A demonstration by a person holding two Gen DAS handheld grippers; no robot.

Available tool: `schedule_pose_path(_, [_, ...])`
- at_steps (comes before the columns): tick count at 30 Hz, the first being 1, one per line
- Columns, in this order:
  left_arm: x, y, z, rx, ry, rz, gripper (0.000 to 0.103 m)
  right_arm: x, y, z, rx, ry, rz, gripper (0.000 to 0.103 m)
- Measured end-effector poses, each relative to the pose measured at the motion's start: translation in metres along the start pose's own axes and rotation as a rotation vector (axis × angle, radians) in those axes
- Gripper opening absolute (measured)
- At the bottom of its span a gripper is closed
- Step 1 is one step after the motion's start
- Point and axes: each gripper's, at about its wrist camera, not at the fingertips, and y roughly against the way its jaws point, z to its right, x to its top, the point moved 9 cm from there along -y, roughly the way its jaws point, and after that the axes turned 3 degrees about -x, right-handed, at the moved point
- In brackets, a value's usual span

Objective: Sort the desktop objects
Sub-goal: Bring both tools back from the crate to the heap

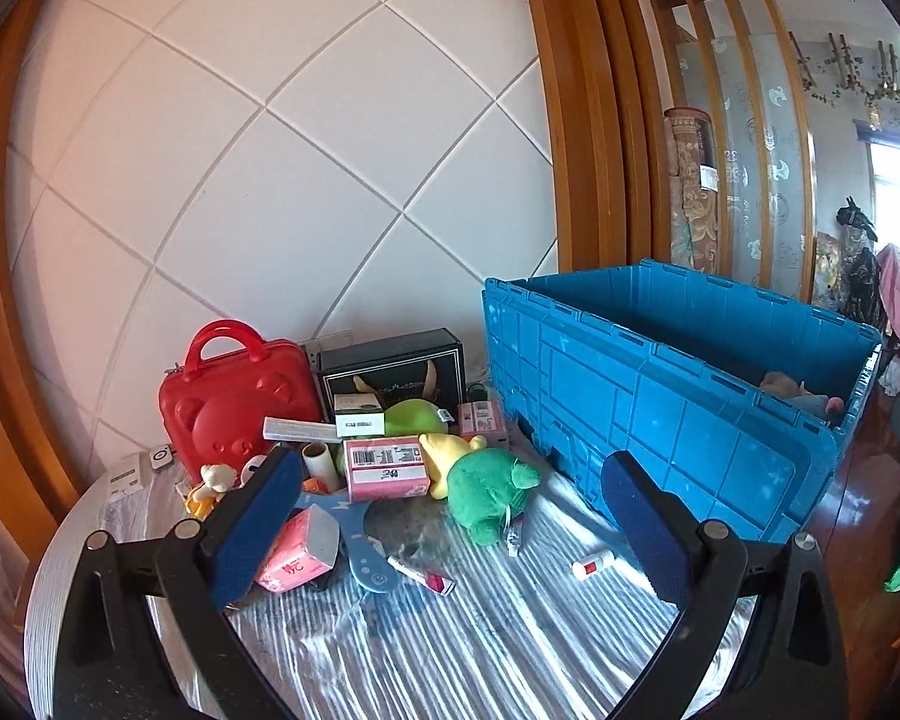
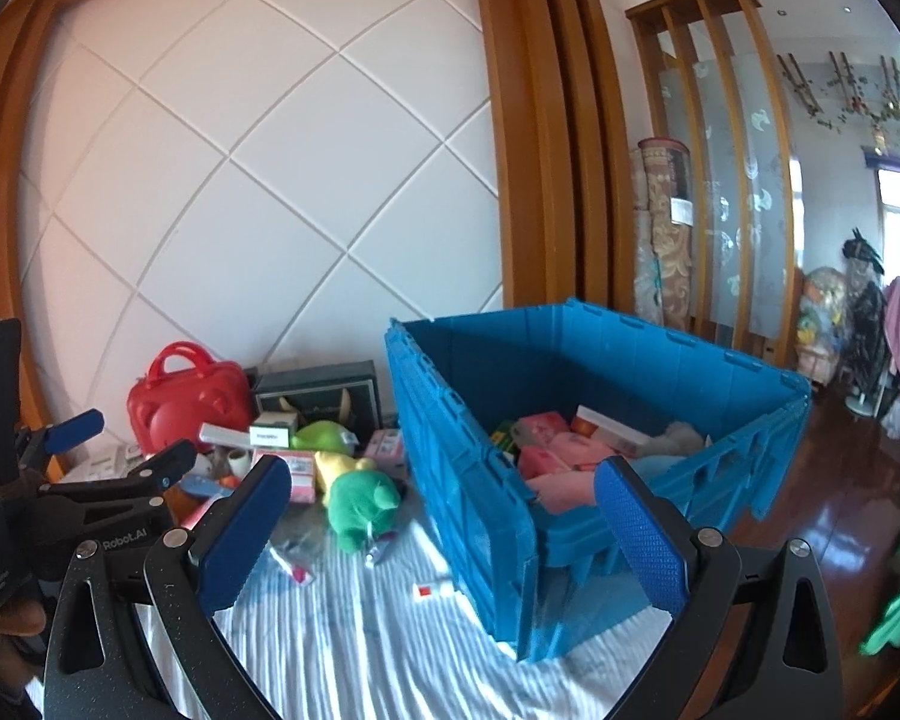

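**Toys Wait by the Big Blue Box**

While the blue box (image 2: 468, 480) sits open on the table, pink packs and other things already lie inside it, so I think that is where sorted things go. Just left of it is a messy pile: a green plush toy (image 1: 489, 492), a pink carton (image 1: 384, 468), a red bear case (image 1: 228, 402) and a black box (image 1: 393, 369) at the back by the wall. The left gripper (image 1: 450, 531) is spread wide and holds nothing, pointing at the pile. The right gripper (image 2: 444, 534) is wide and empty too, near the box. The table (image 1: 450, 648) has a shiny striped cover. Behind is a white padded wall with a wood frame.
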Motion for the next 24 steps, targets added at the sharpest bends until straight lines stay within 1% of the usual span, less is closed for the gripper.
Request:
schedule_pose_path(4, [-0.002,0.004,0.0,-0.007,0.0,0.003,0.101,-0.002,0.003,0.0,0.0,-0.007,-0.001,0.103])
schedule_pose_path(8, [-0.007,0.004,0.004,-0.019,-0.001,-0.014,0.101,-0.004,0.006,0.0,0.001,-0.011,-0.005,0.103])
schedule_pose_path(14, [-0.007,0.005,0.011,-0.056,-0.019,-0.01,0.102,-0.003,0.008,0.001,-0.012,-0.008,-0.001,0.103])
schedule_pose_path(17, [-0.003,0.007,0.013,-0.042,-0.035,0.008,0.102,0.001,0.006,0.007,-0.054,-0.009,0.0,0.103])
schedule_pose_path(20, [0.002,0.009,0.012,-0.039,-0.035,0.023,0.101,0.006,0.004,0.016,-0.077,-0.027,-0.005,0.103])
schedule_pose_path(24, [0.009,0.012,0.013,-0.03,-0.042,0.041,0.101,0.011,0.005,0.025,-0.088,-0.046,0.012,0.103])
